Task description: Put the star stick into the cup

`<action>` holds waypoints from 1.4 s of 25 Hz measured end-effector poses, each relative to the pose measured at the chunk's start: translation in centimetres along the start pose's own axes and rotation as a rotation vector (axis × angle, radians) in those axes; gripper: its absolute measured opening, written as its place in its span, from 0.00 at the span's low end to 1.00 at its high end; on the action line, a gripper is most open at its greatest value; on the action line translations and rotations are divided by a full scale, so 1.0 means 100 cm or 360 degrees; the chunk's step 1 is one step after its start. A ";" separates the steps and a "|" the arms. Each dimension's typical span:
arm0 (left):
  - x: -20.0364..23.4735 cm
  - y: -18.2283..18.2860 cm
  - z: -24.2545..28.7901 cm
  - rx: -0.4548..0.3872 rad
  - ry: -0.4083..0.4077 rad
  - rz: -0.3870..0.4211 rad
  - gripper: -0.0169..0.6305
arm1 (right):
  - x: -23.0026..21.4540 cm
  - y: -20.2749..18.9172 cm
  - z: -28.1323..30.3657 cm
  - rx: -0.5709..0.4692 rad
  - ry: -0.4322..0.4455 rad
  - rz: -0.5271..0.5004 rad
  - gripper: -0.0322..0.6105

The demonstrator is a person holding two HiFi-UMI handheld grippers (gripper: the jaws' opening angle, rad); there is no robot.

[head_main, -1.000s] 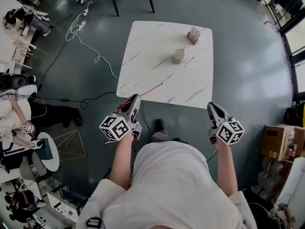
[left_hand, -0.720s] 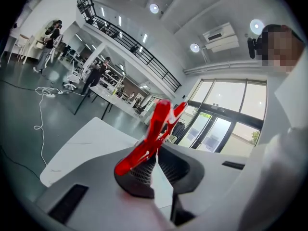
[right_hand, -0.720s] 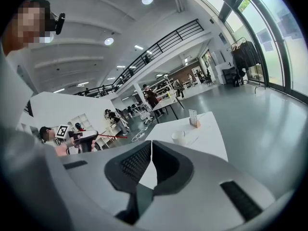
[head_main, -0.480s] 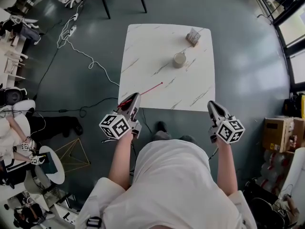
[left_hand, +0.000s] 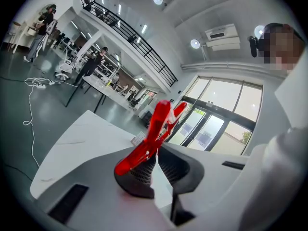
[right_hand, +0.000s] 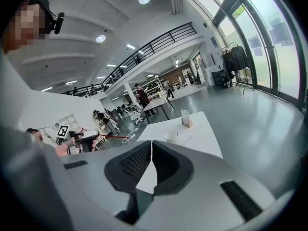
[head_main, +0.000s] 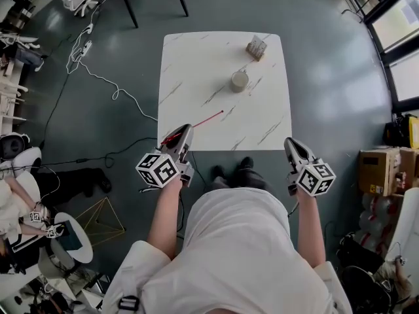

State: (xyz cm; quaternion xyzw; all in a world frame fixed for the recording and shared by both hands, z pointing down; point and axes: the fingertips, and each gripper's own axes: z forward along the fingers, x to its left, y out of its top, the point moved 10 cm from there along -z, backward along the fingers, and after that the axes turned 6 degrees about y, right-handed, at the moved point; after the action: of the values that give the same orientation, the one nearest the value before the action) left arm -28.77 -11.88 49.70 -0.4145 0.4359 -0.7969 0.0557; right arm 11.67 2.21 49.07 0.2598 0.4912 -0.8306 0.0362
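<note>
Filling mid-frame, the white marble table [head_main: 196, 64] carried the cup [head_main: 239, 81] near its far side. L gripper [head_main: 186, 133], jaws clamped on the red star stick [head_main: 206, 119], held it slanting over the table's near edge, well apart from the cup; its star end was too thin to make out. R gripper [head_main: 290, 145] sat pressed together w/ nothing between.

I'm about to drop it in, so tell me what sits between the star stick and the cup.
Nothing visible does. The star stick, clamped in the left gripper, points over bare table toward the cup. The card holder stands beyond the cup, off the path.
</note>
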 end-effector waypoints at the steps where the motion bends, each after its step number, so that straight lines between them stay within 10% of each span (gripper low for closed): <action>1: -0.001 0.000 0.004 0.0006 -0.0004 0.0002 0.06 | -0.002 0.000 -0.001 -0.0001 -0.0003 0.0003 0.09; 35: -0.041 -0.017 0.219 0.0179 0.0392 0.0259 0.06 | -0.186 0.062 0.128 0.0399 0.0437 0.0137 0.09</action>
State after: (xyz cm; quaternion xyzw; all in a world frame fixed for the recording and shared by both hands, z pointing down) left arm -10.10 -23.19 54.50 -0.2732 0.4263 -0.8577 0.0895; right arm 24.60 -15.32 57.75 0.3940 0.3727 -0.8397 -0.0285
